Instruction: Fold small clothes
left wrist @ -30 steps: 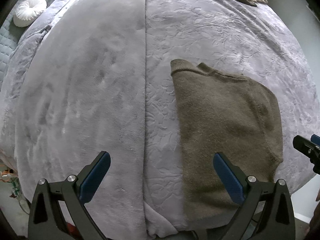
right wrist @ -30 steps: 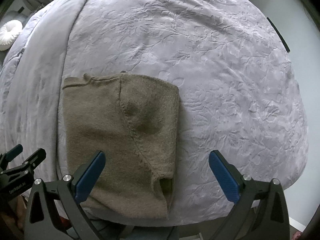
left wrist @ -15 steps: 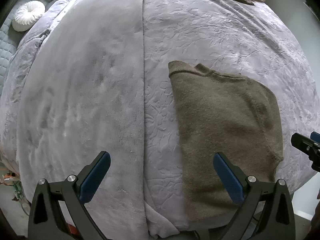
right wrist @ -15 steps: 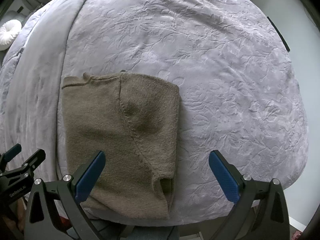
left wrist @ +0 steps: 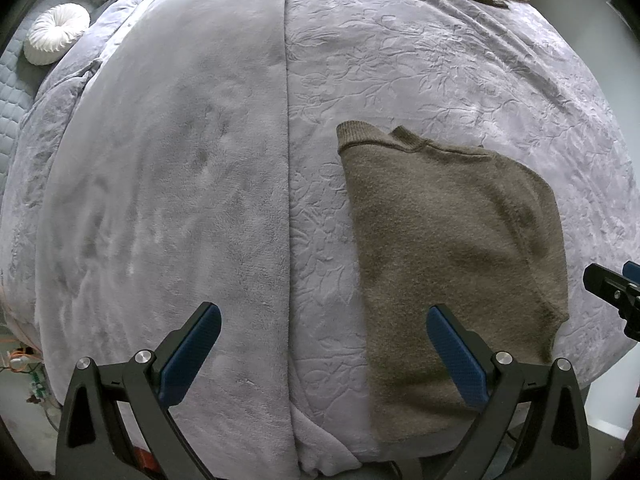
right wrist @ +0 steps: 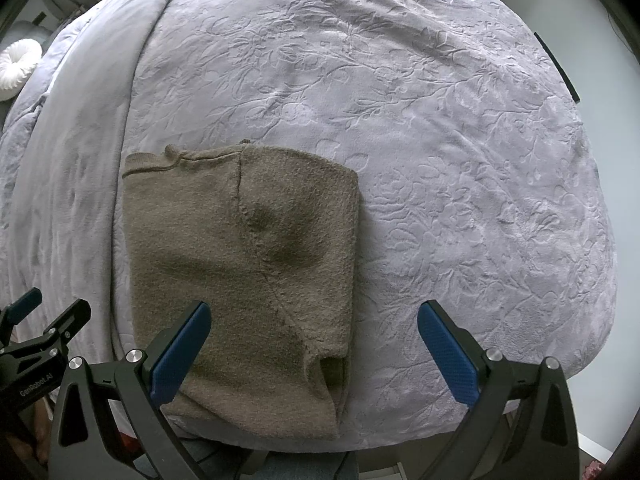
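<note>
nothing moved, one sweater [right wrist: 240, 272] (folded), two grippers [left wrist: 324, 344] [right wrist: 314, 340] wide

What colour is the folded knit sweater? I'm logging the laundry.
Olive-brown knit sweater, plain, no pattern; clearest in the right wrist view.

— What does the sweater [right wrist: 240, 280] look like?
— Olive-brown knit, folded into a rough rectangle, one side turned over along a seam.
— Where does it lie?
— Flat, near the front edge, collar facing away.
</note>
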Tool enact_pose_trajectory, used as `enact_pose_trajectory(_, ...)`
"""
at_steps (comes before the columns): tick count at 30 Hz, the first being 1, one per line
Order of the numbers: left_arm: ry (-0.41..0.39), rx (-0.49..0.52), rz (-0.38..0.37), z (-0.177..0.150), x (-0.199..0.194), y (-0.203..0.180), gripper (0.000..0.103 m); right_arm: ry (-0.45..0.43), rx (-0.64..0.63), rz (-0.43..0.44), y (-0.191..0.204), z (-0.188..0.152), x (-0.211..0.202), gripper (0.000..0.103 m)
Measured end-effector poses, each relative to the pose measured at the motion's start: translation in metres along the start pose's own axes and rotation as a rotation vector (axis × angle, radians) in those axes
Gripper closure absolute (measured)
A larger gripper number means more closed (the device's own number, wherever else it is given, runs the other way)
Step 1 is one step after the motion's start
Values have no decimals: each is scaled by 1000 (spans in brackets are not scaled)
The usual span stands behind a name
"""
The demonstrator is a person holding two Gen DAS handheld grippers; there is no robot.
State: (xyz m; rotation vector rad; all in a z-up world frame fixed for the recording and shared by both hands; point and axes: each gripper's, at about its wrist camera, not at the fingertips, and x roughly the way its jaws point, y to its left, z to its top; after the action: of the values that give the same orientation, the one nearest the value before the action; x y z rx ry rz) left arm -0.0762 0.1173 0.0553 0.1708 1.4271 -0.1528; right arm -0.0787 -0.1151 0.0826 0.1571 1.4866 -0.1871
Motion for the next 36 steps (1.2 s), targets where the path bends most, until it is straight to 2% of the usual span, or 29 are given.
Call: enact_pose_trajectory(36, 13, 15, 31, -2, 2, -2, 0, 7, -3, 1, -3, -2, 1, 0)
